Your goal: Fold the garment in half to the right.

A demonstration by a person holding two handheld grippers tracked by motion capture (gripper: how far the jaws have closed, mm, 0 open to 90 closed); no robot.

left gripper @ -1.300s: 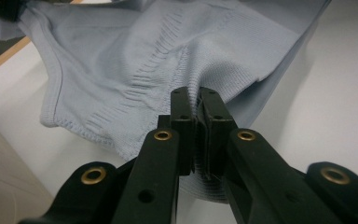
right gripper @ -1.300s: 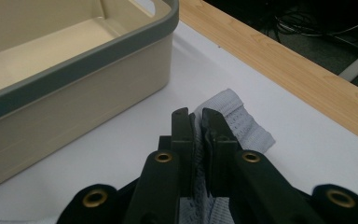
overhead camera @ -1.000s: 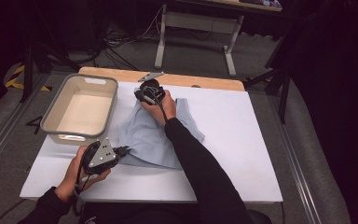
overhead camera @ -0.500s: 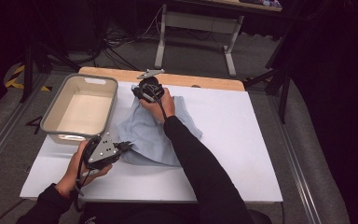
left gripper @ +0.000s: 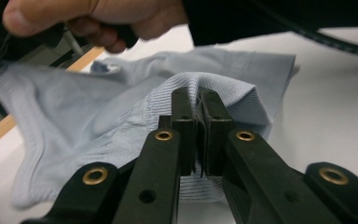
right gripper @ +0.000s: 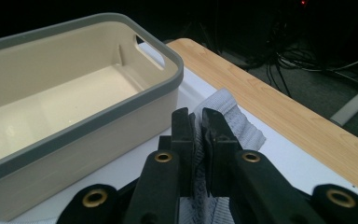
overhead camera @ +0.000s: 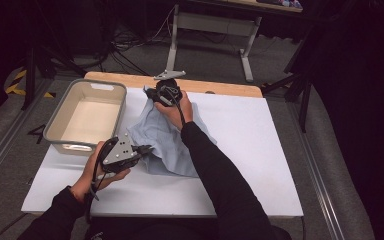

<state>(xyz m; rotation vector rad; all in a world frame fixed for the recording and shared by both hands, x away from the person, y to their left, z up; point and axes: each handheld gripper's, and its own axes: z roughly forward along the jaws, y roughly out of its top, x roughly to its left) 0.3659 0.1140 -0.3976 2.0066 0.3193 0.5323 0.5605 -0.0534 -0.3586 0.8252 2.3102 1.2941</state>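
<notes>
Both claws are clamped tight on the pale blue cloth: the left claw pinches a fold at its near edge, with ribbed fabric bunched between the pads in the left gripper view, and the right claw grips the far corner beside the cream bin, a tuft of weave standing up between its jaws in the right gripper view. The cloth lies crumpled on the white table, sagging between the two grips, with the right forearm stretched over it.

The likeliest trouble is a slip. Each claw seems to hold only a narrow pinch, so pulling the hands apart hard could drag a corner free. The forearm looks low enough to snag the slack and ruin any fold. The far corner sits just beside the bin wall, so a careless swing there could knock the bin or catch the cloth on its rim.
</notes>
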